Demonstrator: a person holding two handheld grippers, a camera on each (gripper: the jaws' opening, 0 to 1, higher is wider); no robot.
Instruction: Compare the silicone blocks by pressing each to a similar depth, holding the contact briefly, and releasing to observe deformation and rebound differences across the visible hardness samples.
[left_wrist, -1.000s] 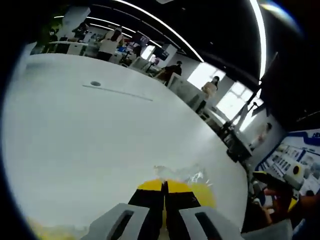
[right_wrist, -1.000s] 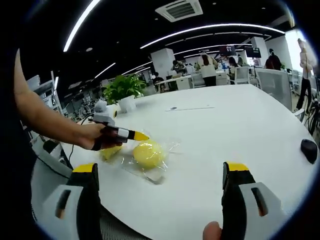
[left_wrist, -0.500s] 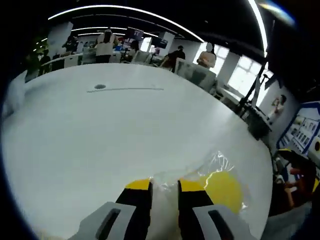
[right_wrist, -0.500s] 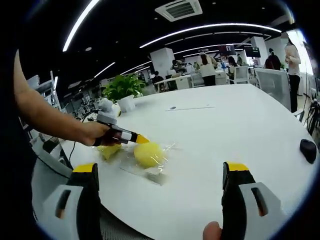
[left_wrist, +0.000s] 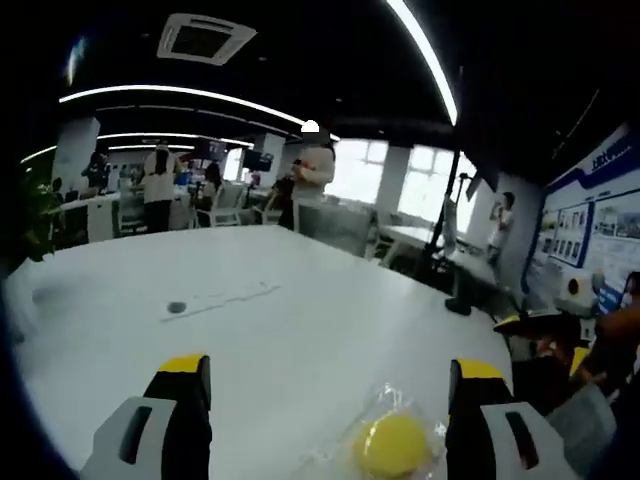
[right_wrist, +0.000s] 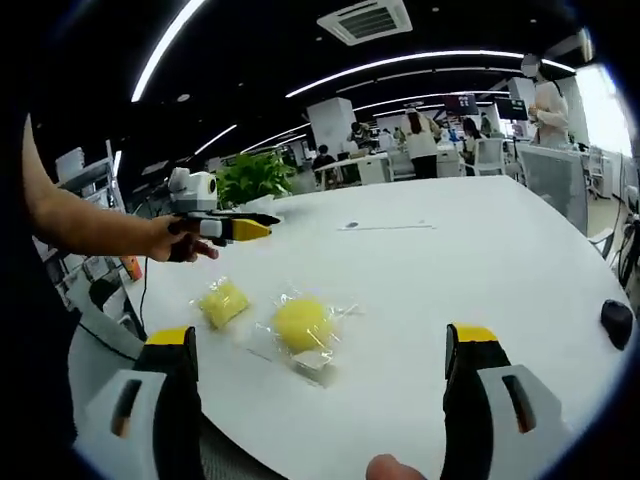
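Note:
A round yellow silicone block (right_wrist: 303, 325) in clear wrap lies on the white table (right_wrist: 460, 250), with a flatter square yellow block (right_wrist: 224, 302) to its left. My left gripper (right_wrist: 240, 228), held in a hand, hovers above and behind the square block, clear of both. In the left gripper view the left gripper (left_wrist: 330, 368) stands open, and the round block (left_wrist: 395, 445) lies low between its jaws, untouched. My right gripper (right_wrist: 320, 338) is open wide in front of the blocks, holding nothing.
A black mouse (right_wrist: 617, 322) sits at the table's right edge. A potted plant (right_wrist: 250, 175) stands at the far left corner. A small round port and a seam (left_wrist: 178, 307) mark the tabletop. People and desks fill the office behind.
The left gripper has lifted off the round block, risen above the table and gone from shut to open. The round block lies free. The right gripper has stayed open.

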